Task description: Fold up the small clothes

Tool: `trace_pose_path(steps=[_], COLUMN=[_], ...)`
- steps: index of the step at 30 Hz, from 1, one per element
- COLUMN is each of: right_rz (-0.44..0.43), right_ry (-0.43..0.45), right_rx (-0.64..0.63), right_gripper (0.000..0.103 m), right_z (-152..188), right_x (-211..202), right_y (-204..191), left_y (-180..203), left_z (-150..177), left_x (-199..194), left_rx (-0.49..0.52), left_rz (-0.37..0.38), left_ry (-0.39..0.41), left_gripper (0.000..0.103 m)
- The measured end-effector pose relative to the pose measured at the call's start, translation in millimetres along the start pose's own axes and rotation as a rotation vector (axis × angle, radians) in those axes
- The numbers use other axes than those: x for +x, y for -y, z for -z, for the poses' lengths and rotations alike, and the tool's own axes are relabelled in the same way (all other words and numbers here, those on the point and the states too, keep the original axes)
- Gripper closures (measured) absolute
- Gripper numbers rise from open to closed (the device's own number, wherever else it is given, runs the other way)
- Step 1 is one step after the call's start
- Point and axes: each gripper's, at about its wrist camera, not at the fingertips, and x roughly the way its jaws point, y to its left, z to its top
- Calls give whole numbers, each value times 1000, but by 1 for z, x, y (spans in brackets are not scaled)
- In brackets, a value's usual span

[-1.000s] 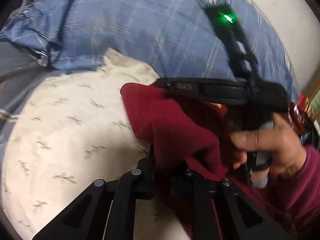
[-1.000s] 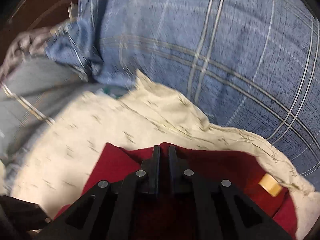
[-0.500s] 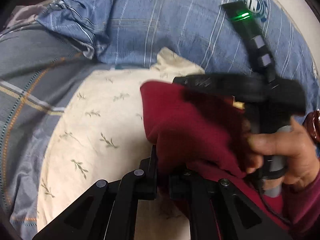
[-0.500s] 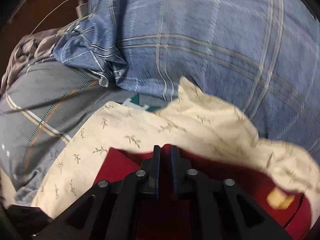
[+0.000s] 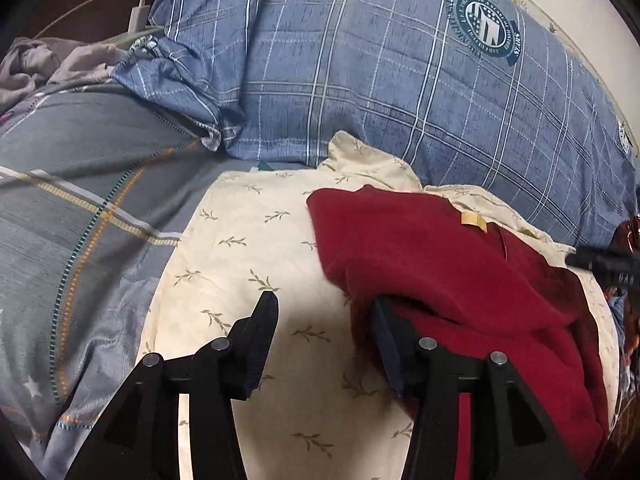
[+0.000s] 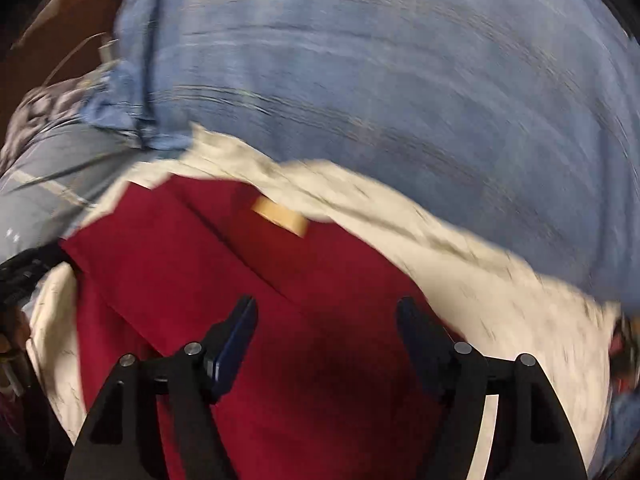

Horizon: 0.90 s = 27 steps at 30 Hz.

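Observation:
A dark red garment (image 5: 440, 264) with a tan label (image 5: 472, 219) lies folded on a cream leaf-print cushion (image 5: 240, 240). My left gripper (image 5: 324, 320) hovers at its left edge with jaws opening. Only cream fabric shows in the gap, and the garment's edge drapes against the right finger (image 5: 386, 328). In the blurred right wrist view, my right gripper (image 6: 326, 316) is above the red garment (image 6: 192, 264), jaws opening wide, nothing pinched. The label (image 6: 280, 216) sits ahead of it. The right gripper's black tip (image 5: 604, 268) pokes in at the far right of the left wrist view.
A blue plaid pillow (image 5: 380, 80) lies behind the cushion. A grey striped blanket (image 5: 80, 200) covers the left. A white charger and cable (image 5: 136, 16) rest at the back left, beside crumpled grey cloth (image 5: 36, 64). The left gripper's body (image 6: 24, 276) shows at the left edge.
Both grippers were shut on the red garment and now stand open, with the garment lying on the cushion. The right gripper and hand have swung away to the right edge of the left wrist view.

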Motion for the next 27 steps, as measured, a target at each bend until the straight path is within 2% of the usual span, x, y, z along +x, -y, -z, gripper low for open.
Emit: trace_pose_path(steps=[5, 8, 9, 10, 11, 12, 14, 17, 20, 23, 25, 27], right_rz=[38, 54, 79, 104, 117, 130, 157, 198, 210, 238, 199, 176], right_ry=[-37, -43, -34, -26, -21, -10, 60, 138, 140, 101, 53, 58], right_rx=[79, 38, 12, -18, -31, -32, -38, -20, 21, 30, 72, 111], right_gripper=[30, 33, 44, 67, 83, 91, 96, 96, 96, 96, 94, 89], right_z=[23, 27, 29, 31, 29, 27, 23, 15, 8, 5, 7, 9], right_x=[22, 38, 40, 39, 39, 37, 22, 7, 16, 45, 59, 52], right_y=[16, 10, 7, 5, 3, 2, 2, 5, 10, 10, 15, 19], left_y=[5, -8, -13, -16, -18, -17, -13, -3, 11, 22, 26, 28], left_z=[6, 5, 4, 3, 3, 3, 2, -1, -1, 2, 6, 8], left_x=[-20, -22, -22, -22, -21, -20, -16, -7, 5, 28, 46, 59], left_rx=[78, 6, -27, -49, -68, -79, -77, -60, -18, 41, 53, 50], left_rz=[11, 28, 42, 51, 58, 58, 39, 52, 61, 20, 1, -4], left_ry=[27, 45, 46, 52, 61, 71, 97, 103, 92, 18, -43, -78], left_gripper=[56, 55, 55, 55, 51, 46, 41, 41, 40, 40, 40, 40])
